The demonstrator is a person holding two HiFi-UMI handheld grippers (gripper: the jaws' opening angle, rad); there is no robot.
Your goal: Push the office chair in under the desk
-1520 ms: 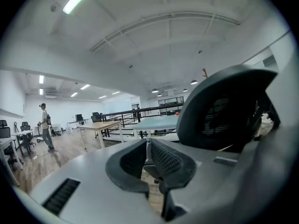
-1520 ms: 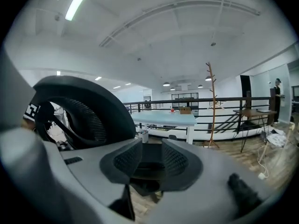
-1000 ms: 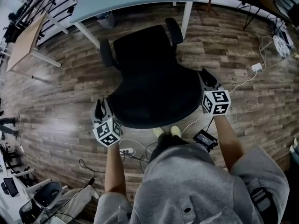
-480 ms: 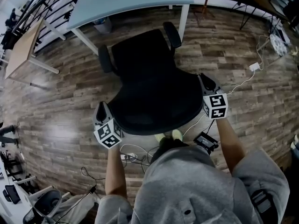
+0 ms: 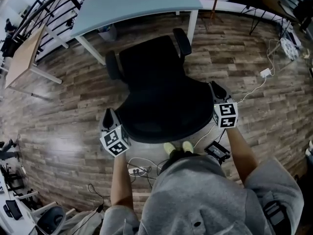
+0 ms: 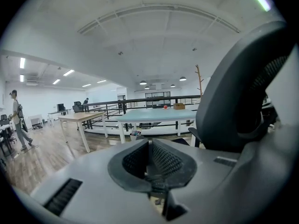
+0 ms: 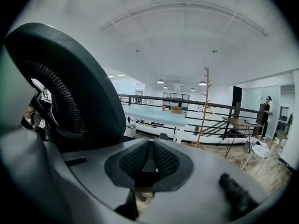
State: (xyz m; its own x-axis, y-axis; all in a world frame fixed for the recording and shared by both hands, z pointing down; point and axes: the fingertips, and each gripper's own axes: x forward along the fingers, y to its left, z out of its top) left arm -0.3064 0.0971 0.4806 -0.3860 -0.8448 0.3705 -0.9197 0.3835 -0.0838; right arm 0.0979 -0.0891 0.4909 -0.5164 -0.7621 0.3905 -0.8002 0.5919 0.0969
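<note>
A black office chair (image 5: 161, 92) stands on the wood floor, its seat facing the pale blue desk (image 5: 137, 1), armrests just short of the desk's edge. My left gripper (image 5: 107, 115) rests against the left rim of the backrest and my right gripper (image 5: 216, 88) against the right rim. In the left gripper view the jaws of the gripper (image 6: 149, 143) are shut on nothing, with the chair back (image 6: 243, 92) close on the right and the desk (image 6: 154, 117) ahead. In the right gripper view the gripper (image 7: 150, 143) is shut too, the chair back (image 7: 70, 92) on its left.
Cables and a power strip (image 5: 134, 170) lie by the person's feet, with a black box (image 5: 217, 152) and a white adapter (image 5: 266, 72) to the right. A wooden table (image 5: 22, 53) stands left, a bin (image 5: 106, 32) under the desk. A coat stand (image 7: 205, 106) and railing stand beyond.
The head view has shifted a little. Both grippers stay at the two sides of the backrest; the chair has rolled little, if at all.
</note>
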